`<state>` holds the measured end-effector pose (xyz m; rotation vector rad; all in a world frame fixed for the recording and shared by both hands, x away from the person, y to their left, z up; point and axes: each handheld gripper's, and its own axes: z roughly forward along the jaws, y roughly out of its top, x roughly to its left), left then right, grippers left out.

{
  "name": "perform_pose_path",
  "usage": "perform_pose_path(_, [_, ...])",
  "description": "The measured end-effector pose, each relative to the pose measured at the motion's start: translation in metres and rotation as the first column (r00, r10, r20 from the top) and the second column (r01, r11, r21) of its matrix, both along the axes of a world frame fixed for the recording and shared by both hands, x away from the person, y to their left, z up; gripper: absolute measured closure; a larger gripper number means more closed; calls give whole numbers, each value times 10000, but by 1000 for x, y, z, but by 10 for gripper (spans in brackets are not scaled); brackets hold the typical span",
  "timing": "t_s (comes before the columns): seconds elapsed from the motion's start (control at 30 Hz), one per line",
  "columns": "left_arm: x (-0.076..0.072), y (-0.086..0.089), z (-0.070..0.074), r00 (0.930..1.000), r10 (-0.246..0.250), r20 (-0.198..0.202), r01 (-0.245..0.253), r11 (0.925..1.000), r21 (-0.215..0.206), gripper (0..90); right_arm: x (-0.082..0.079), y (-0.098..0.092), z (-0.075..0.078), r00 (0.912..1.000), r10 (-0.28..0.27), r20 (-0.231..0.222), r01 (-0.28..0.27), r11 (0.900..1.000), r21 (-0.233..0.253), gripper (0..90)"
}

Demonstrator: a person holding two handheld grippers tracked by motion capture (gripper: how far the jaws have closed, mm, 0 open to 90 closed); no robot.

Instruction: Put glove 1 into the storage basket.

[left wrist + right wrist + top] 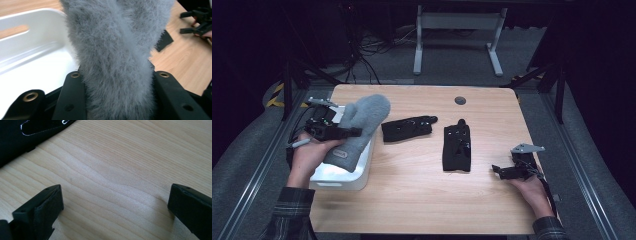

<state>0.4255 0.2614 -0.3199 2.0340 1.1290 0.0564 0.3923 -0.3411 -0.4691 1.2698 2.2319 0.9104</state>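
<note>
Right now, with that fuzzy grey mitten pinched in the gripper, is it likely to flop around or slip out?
The grey mitten looks soft and light: its fluffy pile bulges around the left gripper, so it probably squashes rather than slips. In the high view it stands up from the grip over the white bin, hardly drooping, so it seems thickly padded, though it would likely bend if swung.

A light wooden table (pixel 422 185) with rounded corners stands on grey carpet (pixel 532 70) in a dark room; light falls mainly on the tabletop, and the surroundings beyond it fade to black. A round dark grommet (pixel 460 100) sits near the table's far edge. Beyond that edge stands a white metal table frame (pixel 457 22), with black cables (pixel 367 50) tangled on the carpet to its left. Yellow-black hazard tape (pixel 276 96) marks the floor left of the table.
</note>
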Motion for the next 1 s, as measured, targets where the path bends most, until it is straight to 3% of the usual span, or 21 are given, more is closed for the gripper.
perform_pose_path(0.2, [7,24,-20,9961,681,-566,-687,9976,-72,625,0,0,0,10000,2,3,-2,10000,-3,3])
perform_pose_path(0.4, [15,29,-38,9901,876,-1092,-875,9961,61,623,0,0,0,10000,1,1,-1,10000,1,3])
perform_pose_path(0.53, [23,31,-52,9824,1051,-1545,-1026,9944,242,616,0,0,0,10000,2,4,-2,10000,-2,3])
perform_pose_path(0.63, [28,30,-59,9777,1178,-1737,-1101,9925,532,609,0,0,0,10000,3,5,-3,10000,-3,4])
perform_pose_path(0.67, [32,30,-63,9731,1286,-1911,-1142,9898,847,605,0,0,0,10000,5,11,-5,10000,-7,4])
perform_pose_path(0.83, [40,28,-74,9643,1302,-2304,-1084,9885,1050,587,0,0,0,10000,4,11,-4,10000,-6,4])
perform_pose_path(0.93, [44,25,-81,9572,1368,-2552,-1023,9843,1440,567,0,0,0,10000,5,6,-5,10000,-4,4])
perform_pose_path(0.97, [46,23,-86,9517,1445,-2709,-1018,9809,1655,557,0,0,0,10000,8,12,-8,10000,-8,4])
perform_pose_path(1.0, [46,23,-86,9517,1445,-2709,-1018,9809,1655,543,0,0,0,10000,8,12,-8,10000,-8,4])
